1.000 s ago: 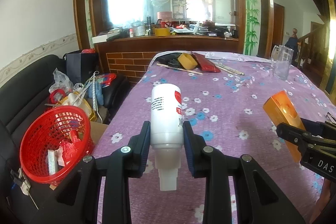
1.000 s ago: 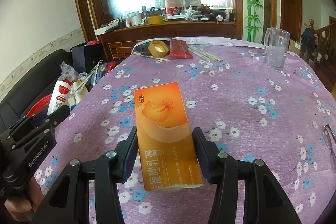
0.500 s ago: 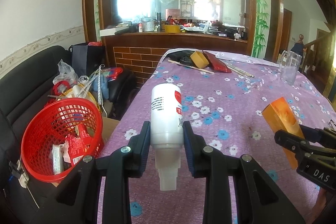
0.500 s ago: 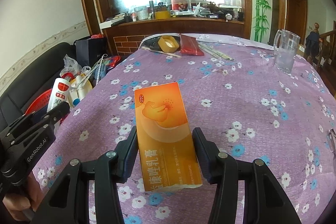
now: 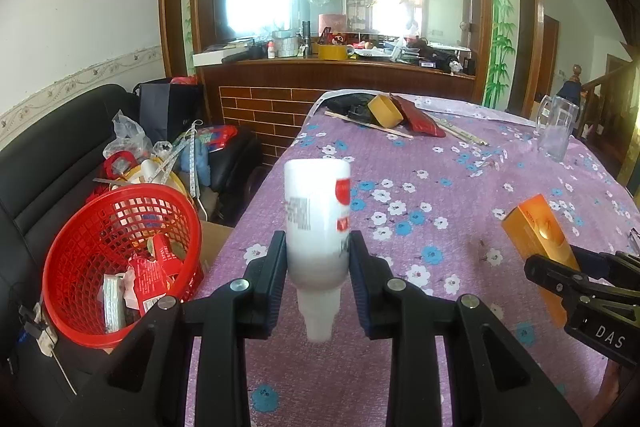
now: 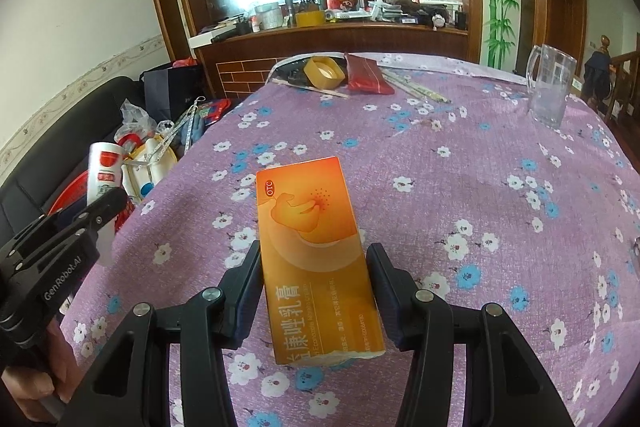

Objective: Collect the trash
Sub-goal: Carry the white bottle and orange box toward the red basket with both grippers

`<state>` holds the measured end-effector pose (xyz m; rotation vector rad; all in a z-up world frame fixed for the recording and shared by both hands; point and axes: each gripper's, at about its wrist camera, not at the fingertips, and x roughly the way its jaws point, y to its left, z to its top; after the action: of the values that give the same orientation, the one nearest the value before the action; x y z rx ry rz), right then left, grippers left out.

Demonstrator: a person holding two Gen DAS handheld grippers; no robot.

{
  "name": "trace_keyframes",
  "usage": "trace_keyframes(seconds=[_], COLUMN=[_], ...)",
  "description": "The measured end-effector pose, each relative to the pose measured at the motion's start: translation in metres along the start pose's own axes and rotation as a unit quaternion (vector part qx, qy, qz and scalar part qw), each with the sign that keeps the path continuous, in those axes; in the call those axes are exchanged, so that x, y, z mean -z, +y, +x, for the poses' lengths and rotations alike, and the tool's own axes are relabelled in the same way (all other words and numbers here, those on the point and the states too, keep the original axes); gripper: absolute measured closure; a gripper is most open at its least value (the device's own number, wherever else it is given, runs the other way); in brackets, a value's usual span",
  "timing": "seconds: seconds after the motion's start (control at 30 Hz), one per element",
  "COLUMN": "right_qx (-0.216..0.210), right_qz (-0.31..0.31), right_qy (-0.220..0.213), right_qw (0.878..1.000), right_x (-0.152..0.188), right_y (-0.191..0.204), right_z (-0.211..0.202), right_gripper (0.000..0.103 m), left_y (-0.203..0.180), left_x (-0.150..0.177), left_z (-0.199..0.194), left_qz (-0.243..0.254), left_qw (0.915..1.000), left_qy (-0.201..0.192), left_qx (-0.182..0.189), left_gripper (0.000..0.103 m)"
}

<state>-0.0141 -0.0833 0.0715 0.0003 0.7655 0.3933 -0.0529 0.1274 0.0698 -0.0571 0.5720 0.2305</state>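
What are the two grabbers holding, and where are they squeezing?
The left gripper squeezes the white bottle near its neck. The right gripper squeezes the orange box by its long sides, near the lower end.

Since a second ago both hand-held grippers have pulled back from the surface [image 5: 460, 187]. In the left view the red basket [image 5: 120, 259] now looks bigger and sits higher at the lower left. The orange box [image 5: 536, 239] has slid lower at the right edge.

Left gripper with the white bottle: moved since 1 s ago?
Yes. The left gripper, shut on the white bottle, has shifted left toward the red basket, which now looms larger and sits closer to centre in the left wrist view.
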Motion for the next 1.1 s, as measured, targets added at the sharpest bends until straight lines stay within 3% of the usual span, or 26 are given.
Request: trace_keyframes(seconds=[0.63, 1.1], right_qx=[-0.010, -0.026], right_qz=[0.007, 0.003], right_qy=[0.008, 0.021], right_qw=[1.000, 0.999], right_x=[-0.004, -0.014], right_y=[0.002, 0.017], right_z=[0.001, 0.009], right_gripper=[0.047, 0.047], left_y=[0.001, 0.026], left_x=[-0.003, -0.012], left_z=[-0.002, -0.010], left_qz=[-0.005, -0.027], left_qw=[1.0000, 0.9995], left_qy=[-0.002, -0.011], left_qx=[0.002, -0.008], left_gripper=[0.074, 0.074])
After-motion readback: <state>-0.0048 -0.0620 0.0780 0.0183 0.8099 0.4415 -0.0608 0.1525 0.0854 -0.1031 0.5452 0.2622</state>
